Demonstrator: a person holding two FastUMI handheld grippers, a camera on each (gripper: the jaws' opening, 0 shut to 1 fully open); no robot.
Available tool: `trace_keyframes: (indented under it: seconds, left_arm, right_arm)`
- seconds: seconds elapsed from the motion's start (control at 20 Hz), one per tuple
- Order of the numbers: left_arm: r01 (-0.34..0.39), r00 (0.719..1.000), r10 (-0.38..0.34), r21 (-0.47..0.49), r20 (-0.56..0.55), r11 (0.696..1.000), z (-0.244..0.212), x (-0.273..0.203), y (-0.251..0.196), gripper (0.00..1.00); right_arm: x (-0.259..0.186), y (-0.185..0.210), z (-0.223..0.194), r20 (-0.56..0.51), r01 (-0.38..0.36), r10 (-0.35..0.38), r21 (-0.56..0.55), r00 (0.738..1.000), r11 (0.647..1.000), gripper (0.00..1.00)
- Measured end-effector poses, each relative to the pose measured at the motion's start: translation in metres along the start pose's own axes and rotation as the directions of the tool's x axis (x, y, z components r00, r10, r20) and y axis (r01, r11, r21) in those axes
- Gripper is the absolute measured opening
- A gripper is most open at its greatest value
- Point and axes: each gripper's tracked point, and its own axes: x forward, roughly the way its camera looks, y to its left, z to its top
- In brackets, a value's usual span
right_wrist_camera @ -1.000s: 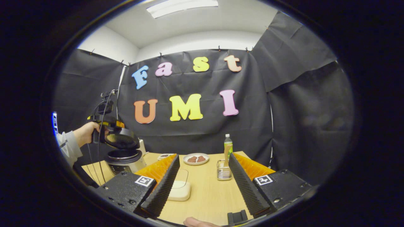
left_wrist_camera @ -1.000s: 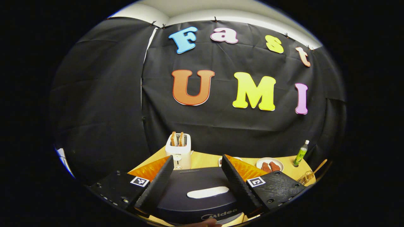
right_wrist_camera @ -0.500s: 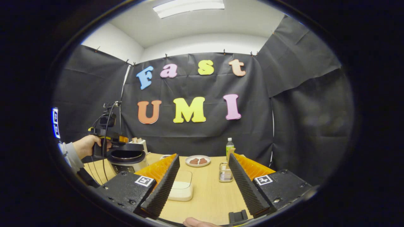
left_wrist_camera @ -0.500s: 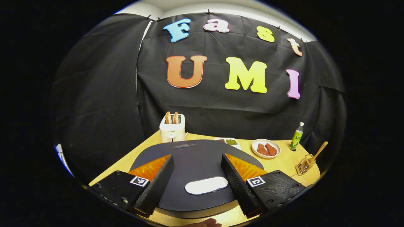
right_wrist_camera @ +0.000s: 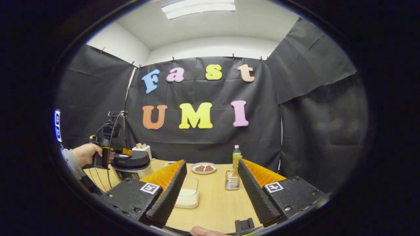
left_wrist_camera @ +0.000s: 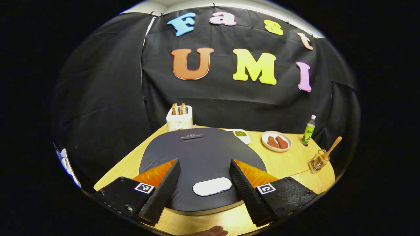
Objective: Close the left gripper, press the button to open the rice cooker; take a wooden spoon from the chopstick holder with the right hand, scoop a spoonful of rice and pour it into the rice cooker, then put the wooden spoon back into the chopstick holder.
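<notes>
The rice cooker's dark lid (left_wrist_camera: 200,147) lies flat and closed, close under my left gripper (left_wrist_camera: 204,161). That gripper is open, its fingers spread either side of the pale oval button (left_wrist_camera: 212,186). In the right gripper view the closed cooker (right_wrist_camera: 131,165) stands at the left, with a hand (right_wrist_camera: 83,154) holding the left gripper over it. My right gripper (right_wrist_camera: 212,162) is open above the table with nothing between its fingers. Ahead of it stand a clear box of white rice (right_wrist_camera: 187,198) and the wire chopstick holder (right_wrist_camera: 232,183) with the wooden spoon (right_wrist_camera: 237,162) upright in it.
A white toaster (left_wrist_camera: 179,119) with bread stands behind the cooker. A dish of beans (left_wrist_camera: 239,134), a plate of meat (left_wrist_camera: 276,142) and a green bottle (left_wrist_camera: 308,131) line the back of the wooden table (left_wrist_camera: 288,164). The holder (left_wrist_camera: 316,162) is at its right edge.
The cooker's lid was raised a second ago and has swung down shut, with the left gripper following it down. The right gripper has barely moved.
</notes>
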Motion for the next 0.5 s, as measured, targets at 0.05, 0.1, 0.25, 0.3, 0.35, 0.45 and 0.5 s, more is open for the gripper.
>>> trace_keyframes:
  seconds: [0.05, 0.1, 0.25, 0.3, 0.35, 0.45, 0.5]
  left_arm:
    - [-0.005, 1.0, 0.005, 0.011, -0.003, 1.0, 0.001, -0.004, 0.0, 0.98]
    - [-0.003, 1.0, 0.003, 0.012, -0.007, 1.0, 0.001, -0.008, -0.001, 0.99]
    - [-0.001, 1.0, 0.001, 0.002, -0.027, 1.0, -0.005, -0.019, -0.004, 0.98]
    - [0.001, 1.0, -0.001, 0.003, -0.026, 1.0, -0.006, -0.022, -0.005, 0.98]
    - [0.001, 1.0, -0.001, 0.001, -0.025, 1.0, -0.008, -0.024, -0.005, 0.98]
    - [-0.007, 1.0, 0.007, -0.006, -0.007, 1.0, -0.009, -0.03, -0.006, 0.99]
    - [-0.013, 1.0, 0.013, -0.009, 0.015, 1.0, -0.011, -0.032, -0.005, 0.99]
  right_arm:
    - [0.0, 0.001, 0.0, -0.003, -0.004, 0.004, 0.002, 1.0, 1.0, 1.0]
    - [0.0, 0.002, -0.003, -0.007, -0.007, 0.007, 0.005, 1.0, 1.0, 0.96]
    - [0.001, 0.002, -0.004, -0.014, -0.009, 0.009, 0.007, 1.0, 1.0, 1.0]
    - [0.001, 0.001, -0.004, -0.014, -0.007, 0.007, 0.006, 1.0, 1.0, 0.96]
    - [0.001, 0.0, -0.003, -0.011, -0.004, 0.004, 0.005, 1.0, 1.0, 1.0]
    - [-0.001, -0.001, -0.004, -0.011, -0.004, 0.004, 0.003, 1.0, 1.0, 1.0]
    - [-0.001, 0.0, -0.004, -0.011, -0.005, 0.005, 0.002, 1.0, 1.0, 1.0]
